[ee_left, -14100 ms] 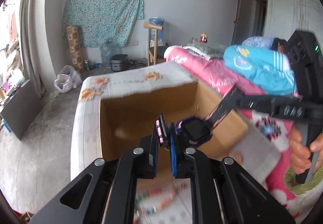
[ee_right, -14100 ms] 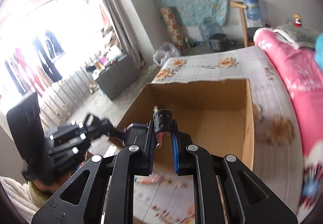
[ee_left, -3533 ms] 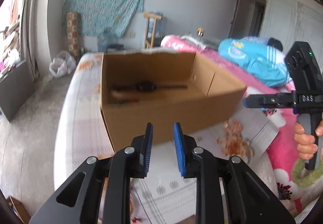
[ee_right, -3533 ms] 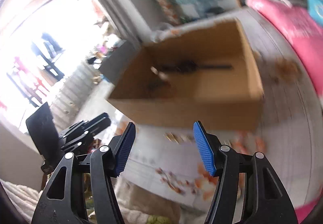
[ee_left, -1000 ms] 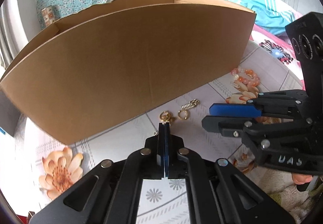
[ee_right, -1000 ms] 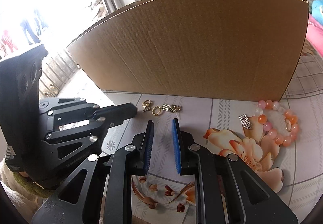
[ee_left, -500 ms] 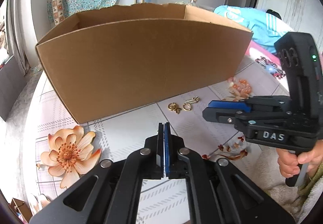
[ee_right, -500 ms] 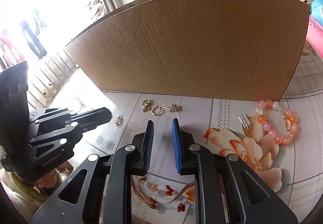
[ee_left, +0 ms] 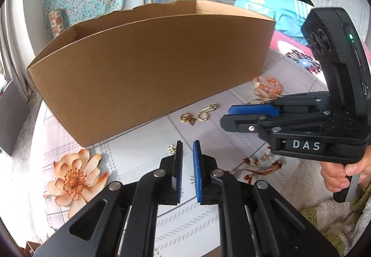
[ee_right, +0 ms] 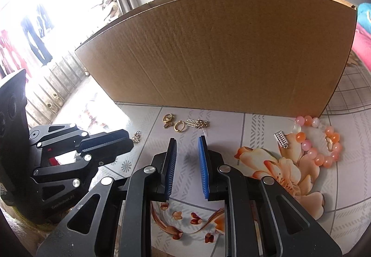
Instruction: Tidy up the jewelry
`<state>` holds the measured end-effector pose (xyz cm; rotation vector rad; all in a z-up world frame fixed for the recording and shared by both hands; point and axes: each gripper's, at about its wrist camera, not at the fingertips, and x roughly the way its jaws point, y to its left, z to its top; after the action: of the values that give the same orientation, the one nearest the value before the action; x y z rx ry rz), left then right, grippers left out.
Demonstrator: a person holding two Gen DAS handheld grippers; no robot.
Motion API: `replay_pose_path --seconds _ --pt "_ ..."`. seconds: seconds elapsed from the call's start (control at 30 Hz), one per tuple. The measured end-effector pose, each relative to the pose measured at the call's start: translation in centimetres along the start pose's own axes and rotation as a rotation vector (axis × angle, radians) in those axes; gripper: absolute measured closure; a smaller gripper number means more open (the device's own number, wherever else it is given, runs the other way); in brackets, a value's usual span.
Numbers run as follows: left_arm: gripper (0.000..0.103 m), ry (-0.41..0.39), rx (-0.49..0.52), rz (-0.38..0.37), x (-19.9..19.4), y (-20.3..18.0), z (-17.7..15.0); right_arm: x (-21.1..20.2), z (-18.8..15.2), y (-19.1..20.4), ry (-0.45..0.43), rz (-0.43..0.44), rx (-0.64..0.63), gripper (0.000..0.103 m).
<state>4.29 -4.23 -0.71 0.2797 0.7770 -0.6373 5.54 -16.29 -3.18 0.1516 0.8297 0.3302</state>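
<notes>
Lying ahead of parted jaws: gold ring (ee_right: 178, 126).

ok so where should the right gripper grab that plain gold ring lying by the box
Grip the gold ring across its band, coming straight down with the right gripper, which is open. It lies flat on the cloth, so only the rim offers purchase. The butterfly charm sits close on its left.

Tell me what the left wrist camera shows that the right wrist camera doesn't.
Only the left wrist view shows the person's hand gripping the right hand-held gripper, and part of the box's inside. Only the right wrist view shows the bead bracelet in full, with a silver charm beside it. Both show the cardboard box, the gold rings before it, and a small clasp beside the left hand-held gripper.
</notes>
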Motion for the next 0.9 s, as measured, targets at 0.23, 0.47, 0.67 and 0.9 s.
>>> replay_pose_path --seconds 0.23,0.47,0.67,0.9 --pt "0.095 0.041 -0.01 0.022 1.3 0.5 0.3 0.2 -0.1 -0.1 0.0 0.005 0.005 0.086" --pt "0.094 0.061 0.006 0.042 1.6 0.6 0.6 0.0 -0.1 -0.5 -0.003 0.012 0.01 0.086" --pt "0.094 0.087 0.018 0.082 2.2 -0.2 1.4 -0.1 -0.1 -0.7 -0.004 0.012 0.011 0.086" --pt "0.103 0.089 0.004 0.112 2.5 -0.2 1.7 -0.1 -0.1 -0.7 -0.004 0.012 0.01 0.086"
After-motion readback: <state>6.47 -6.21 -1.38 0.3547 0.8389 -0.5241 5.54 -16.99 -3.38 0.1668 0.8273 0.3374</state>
